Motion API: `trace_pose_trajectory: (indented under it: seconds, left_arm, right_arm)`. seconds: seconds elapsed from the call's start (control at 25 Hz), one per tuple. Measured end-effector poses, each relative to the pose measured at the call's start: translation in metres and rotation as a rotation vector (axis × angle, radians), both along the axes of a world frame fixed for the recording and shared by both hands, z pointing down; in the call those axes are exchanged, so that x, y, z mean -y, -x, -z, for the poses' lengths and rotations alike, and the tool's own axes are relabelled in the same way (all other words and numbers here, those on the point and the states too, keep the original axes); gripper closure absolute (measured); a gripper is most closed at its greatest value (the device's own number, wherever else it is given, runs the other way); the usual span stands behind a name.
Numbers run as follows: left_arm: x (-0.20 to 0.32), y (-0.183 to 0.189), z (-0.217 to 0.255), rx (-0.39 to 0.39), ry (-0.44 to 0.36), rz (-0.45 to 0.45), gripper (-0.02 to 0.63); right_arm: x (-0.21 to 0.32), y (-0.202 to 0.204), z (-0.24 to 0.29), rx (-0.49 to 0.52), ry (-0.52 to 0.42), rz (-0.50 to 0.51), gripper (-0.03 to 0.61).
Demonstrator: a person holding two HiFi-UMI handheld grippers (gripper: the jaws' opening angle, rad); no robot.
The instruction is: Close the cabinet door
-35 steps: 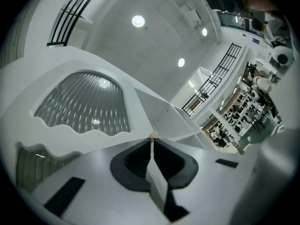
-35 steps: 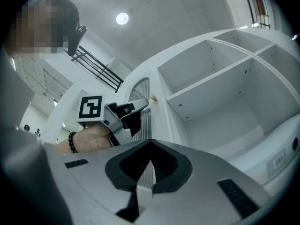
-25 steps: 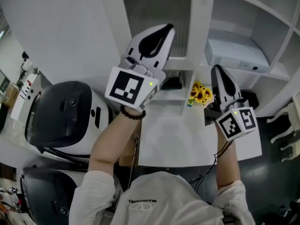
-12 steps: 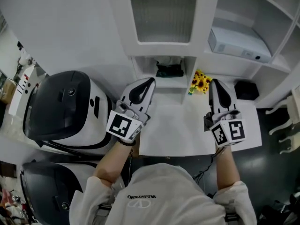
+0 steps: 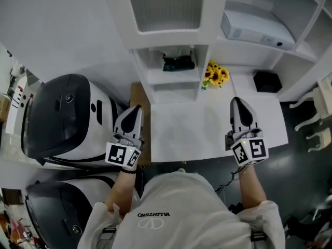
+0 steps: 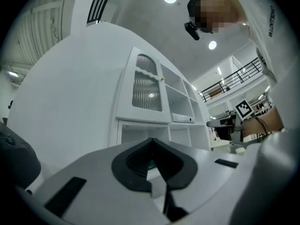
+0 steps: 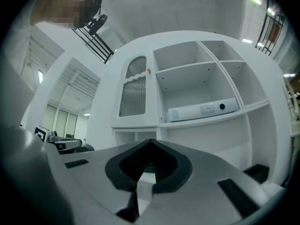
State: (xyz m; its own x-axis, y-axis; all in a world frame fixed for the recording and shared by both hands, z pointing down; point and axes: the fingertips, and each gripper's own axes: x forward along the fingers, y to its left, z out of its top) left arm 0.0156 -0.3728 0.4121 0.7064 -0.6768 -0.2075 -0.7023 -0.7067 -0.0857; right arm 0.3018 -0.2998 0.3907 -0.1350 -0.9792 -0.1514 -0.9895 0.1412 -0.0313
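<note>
The white cabinet's door (image 5: 165, 7), with its ribbed glass pane, lies flush with the cabinet front at the top of the head view. It shows as well in the left gripper view (image 6: 146, 90) and the right gripper view (image 7: 133, 93). My left gripper (image 5: 133, 110) is shut and empty, low at the table's left edge, far below the door. Over the table's front right, my right gripper (image 5: 239, 102) is also shut and holds nothing. Neither gripper touches the cabinet.
A white table (image 5: 197, 134) stands below the cabinet, with sunflowers (image 5: 215, 75) and a black box (image 5: 267, 81) at its back. A white device (image 5: 257, 29) lies on an open shelf. Two black-and-white machines (image 5: 62, 115) stand at the left, a white chair (image 5: 316, 121) at the right.
Both grippers have dropped away from the cabinet toward the person. The left one went from in front of the door down to the table's left edge.
</note>
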Motion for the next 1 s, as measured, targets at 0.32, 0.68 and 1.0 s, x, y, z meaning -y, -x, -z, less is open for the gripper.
trace_pose_trajectory:
  seconds: [0.32,0.68,1.0]
  left_arm:
    - [-0.013,0.005,0.000,-0.002,-0.001,0.000,0.611]
    - [-0.022,0.013,0.004,-0.015,0.001,0.019,0.611]
    - [-0.028,0.012,0.004,-0.024,0.003,0.016,0.611]
  right_arm:
    - [-0.021,-0.002,-0.016,0.036,0.025,-0.031,0.571]
    - [-0.028,0.006,-0.010,0.030,0.005,-0.020,0.571]
    - [-0.031,0.009,-0.010,0.022,0.004,-0.009,0.571]
